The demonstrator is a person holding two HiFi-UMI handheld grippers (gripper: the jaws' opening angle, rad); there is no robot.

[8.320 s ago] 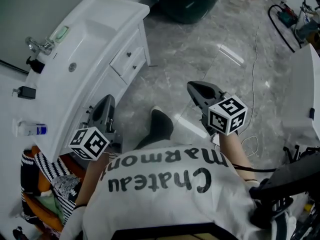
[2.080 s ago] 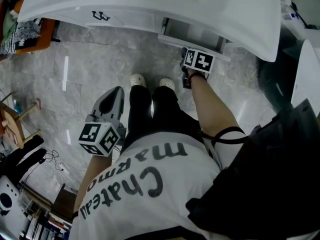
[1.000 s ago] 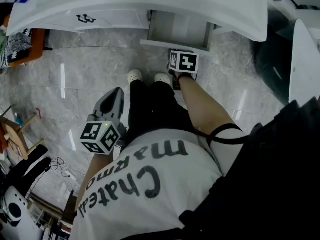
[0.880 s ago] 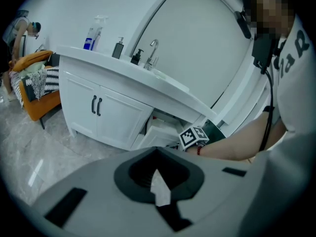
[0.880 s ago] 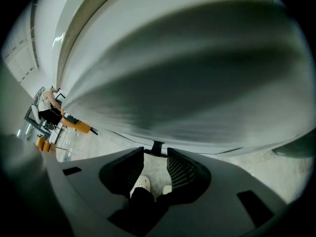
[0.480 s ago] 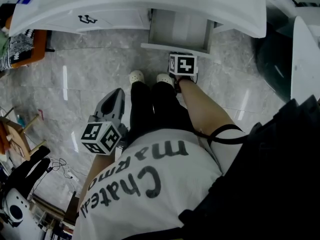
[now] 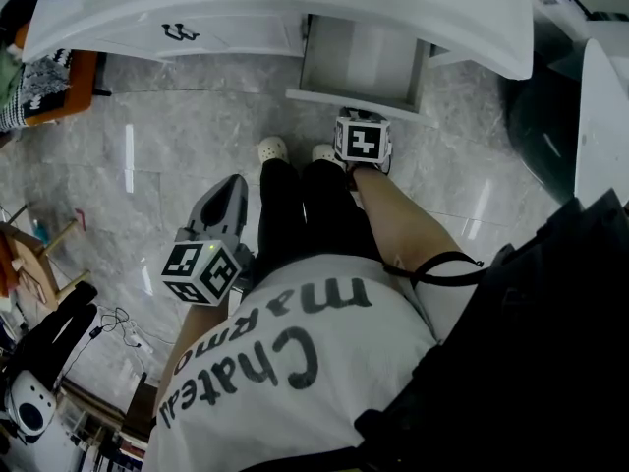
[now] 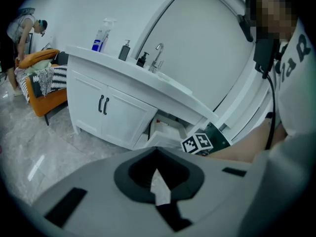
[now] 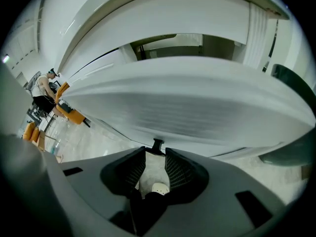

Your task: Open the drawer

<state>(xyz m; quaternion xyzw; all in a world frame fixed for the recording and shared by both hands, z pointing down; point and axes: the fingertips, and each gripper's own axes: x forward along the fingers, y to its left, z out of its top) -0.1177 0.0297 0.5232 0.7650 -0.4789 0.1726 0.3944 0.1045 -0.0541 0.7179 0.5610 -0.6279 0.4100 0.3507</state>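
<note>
The drawer [image 7: 360, 52] is seen pulled out of the white vanity [image 7: 197, 13], at 12 o'clock in the head view. The right claw [image 9: 155, 157] is held just at 6 o'clock of the drawer front and pointed steeply down. Its jaws are apart and closing, with the dark knob [image 9: 157, 144] at their mouth but not pressed by the pads. The left claw [image 7: 234, 183] is held well apart at 8 o'clock, over the marble floor [image 7: 147, 155], closed on nothing.
</note>
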